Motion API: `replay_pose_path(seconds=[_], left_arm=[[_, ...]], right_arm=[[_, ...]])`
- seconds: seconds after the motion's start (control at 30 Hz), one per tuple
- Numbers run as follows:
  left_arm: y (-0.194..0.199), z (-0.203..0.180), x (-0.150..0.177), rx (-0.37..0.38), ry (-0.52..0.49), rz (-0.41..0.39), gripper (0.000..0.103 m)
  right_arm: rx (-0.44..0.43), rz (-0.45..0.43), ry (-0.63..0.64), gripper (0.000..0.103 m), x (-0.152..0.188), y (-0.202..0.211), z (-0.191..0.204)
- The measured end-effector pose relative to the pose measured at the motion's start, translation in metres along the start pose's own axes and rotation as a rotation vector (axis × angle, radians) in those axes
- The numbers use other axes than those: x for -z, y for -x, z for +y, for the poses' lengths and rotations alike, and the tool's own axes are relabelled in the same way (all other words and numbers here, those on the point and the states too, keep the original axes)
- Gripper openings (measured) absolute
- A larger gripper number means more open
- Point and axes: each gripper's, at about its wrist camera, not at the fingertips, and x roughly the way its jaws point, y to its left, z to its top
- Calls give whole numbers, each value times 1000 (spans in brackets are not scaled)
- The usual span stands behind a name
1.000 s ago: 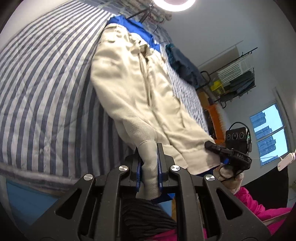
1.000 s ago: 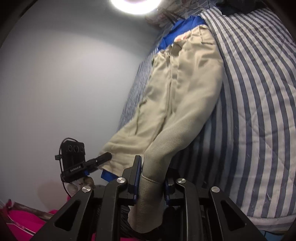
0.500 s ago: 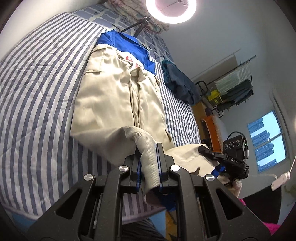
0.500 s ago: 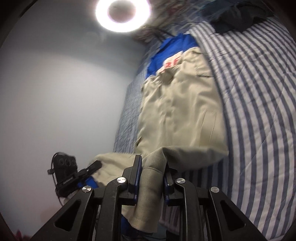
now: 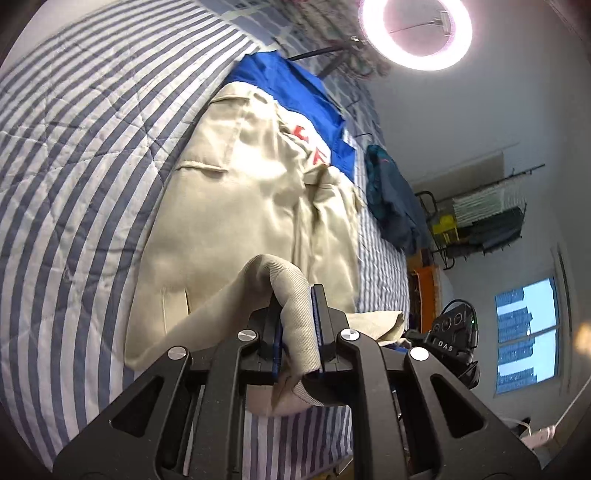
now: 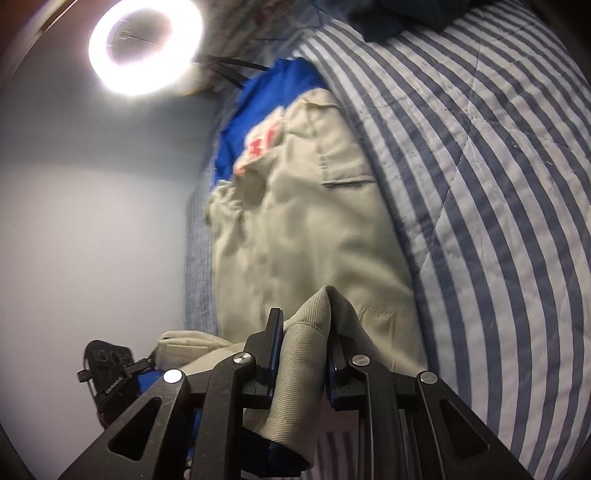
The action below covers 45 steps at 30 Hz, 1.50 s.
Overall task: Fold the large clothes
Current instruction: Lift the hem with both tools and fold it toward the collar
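Note:
Beige trousers (image 5: 236, 206) (image 6: 314, 221) lie lengthwise on a blue-and-white striped quilt (image 5: 81, 155) (image 6: 498, 184), their waist resting on a blue garment (image 5: 291, 85) (image 6: 258, 103) with red lettering. My left gripper (image 5: 297, 317) is shut on the cuff of one trouser leg, which curls back over the thigh part. My right gripper (image 6: 304, 339) is shut on the other cuff, likewise doubled back over the trousers. Each wrist view shows the opposite gripper low at the side, the right gripper (image 5: 448, 339) and the left gripper (image 6: 110, 365), with beige cloth beside it.
A dark blue garment (image 5: 391, 206) lies on the bed past the trousers. A ring light (image 5: 415, 29) (image 6: 144, 48) glows at the far end of the bed. A rack (image 5: 480, 218) with folded items stands by the wall, near a window (image 5: 528, 332).
Both grippers have carried the trouser cuffs forward toward the waist, so the legs now fold back over the upper part. The trousers look shorter and closer; both wrists have rolled.

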Motion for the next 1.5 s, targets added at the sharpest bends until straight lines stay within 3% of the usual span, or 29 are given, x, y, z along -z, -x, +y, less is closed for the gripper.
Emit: replay_pose_path(seconds=[0.23,0.3,0.4,0.47,0.5,0.67,0.77,0.87,1.0,1.17,1.33,1.43,1.5], left_arm=[[-33,22,-15,-55,47,14,11],[-41,26,-16,-64,51,20,11],[-45,29,-18,-67,64,32,14],[-44,26,-20,-61,54,44,19],[-42,23,-21,-63,42,50,21],[-26,12,-28,-24,34,44,41],[-14,5,-32,17,23,21,50],[3,2,-33,0,-33,-38,50],[19,12,-32,-57,-122,-74,50],[1,29,-24,-105,-164,-11,50],[-32,21,-17,-107,-229,60,50],[-46,17,-16,-122,-252,71,50],[-49,18,-16,-123,-253,70,45]], right_arm=[[31,39,-21,20,-13,-28,-13],[15,50,-32,25,-14,-29,-14],[-17,68,-35,45,-17,-29,-11],[-41,66,-28,70,-18,-23,-5],[-58,56,-17,72,-18,-16,-1],[-158,18,63,73,-15,20,12],[-139,-34,158,73,-8,40,14],[-28,-78,250,70,-1,49,9],[61,-54,320,60,4,42,-5],[101,-36,396,57,7,19,-5],[160,-44,504,57,6,-6,13],[172,-52,544,58,2,-12,22],[173,-60,569,59,-2,-15,27]])
